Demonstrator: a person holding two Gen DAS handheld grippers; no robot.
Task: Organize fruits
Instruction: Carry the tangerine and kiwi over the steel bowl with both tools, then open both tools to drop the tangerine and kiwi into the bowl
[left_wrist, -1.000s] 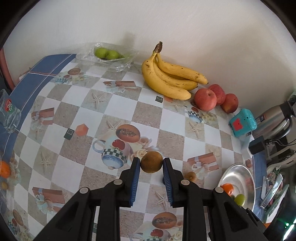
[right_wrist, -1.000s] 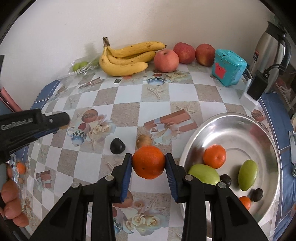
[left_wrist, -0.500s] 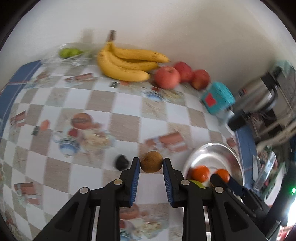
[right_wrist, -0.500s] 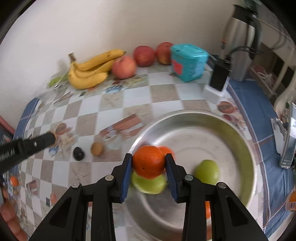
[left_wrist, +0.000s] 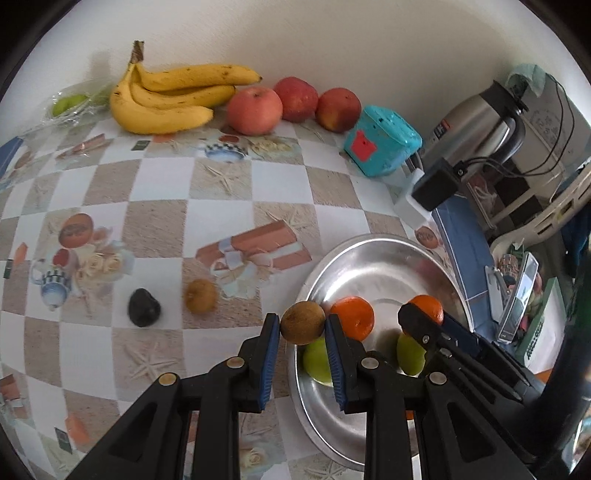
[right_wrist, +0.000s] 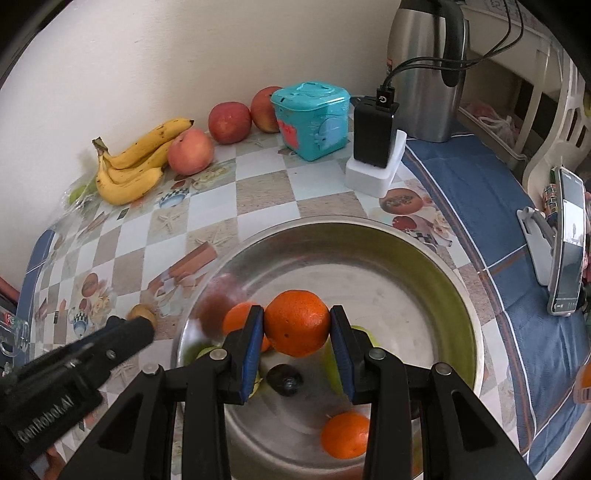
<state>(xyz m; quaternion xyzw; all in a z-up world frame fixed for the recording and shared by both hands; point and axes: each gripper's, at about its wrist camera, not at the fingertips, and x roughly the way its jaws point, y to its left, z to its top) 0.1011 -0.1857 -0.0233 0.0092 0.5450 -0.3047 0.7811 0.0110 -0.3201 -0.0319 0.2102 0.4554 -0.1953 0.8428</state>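
Note:
My left gripper (left_wrist: 300, 325) is shut on a brown kiwi (left_wrist: 303, 318) and hangs over the near-left rim of the steel bowl (left_wrist: 373, 242). My right gripper (right_wrist: 297, 326) is shut on an orange (right_wrist: 297, 317) above the inside of the bowl (right_wrist: 424, 251). That orange (left_wrist: 426, 307) also shows in the left wrist view. In the bowl lie two oranges (right_wrist: 345, 435), green fruits (left_wrist: 410, 355) and a dark fruit (right_wrist: 284, 378). On the tablecloth to the left sit a second kiwi (left_wrist: 200, 295) and a dark fruit (left_wrist: 144, 307).
Bananas (left_wrist: 166, 101) and three apples (left_wrist: 255, 110) line the wall, with bagged green fruit (left_wrist: 68, 104) at far left. A teal box (left_wrist: 382, 146), a charger block (right_wrist: 375, 133) and a steel kettle (right_wrist: 428, 70) stand behind the bowl. A phone on a stand (right_wrist: 567, 243) is at right.
Both grippers have swung to the right, from over the checkered tablecloth to over the steel bowl. Each still carries its fruit: the left the kiwi, the right the orange.

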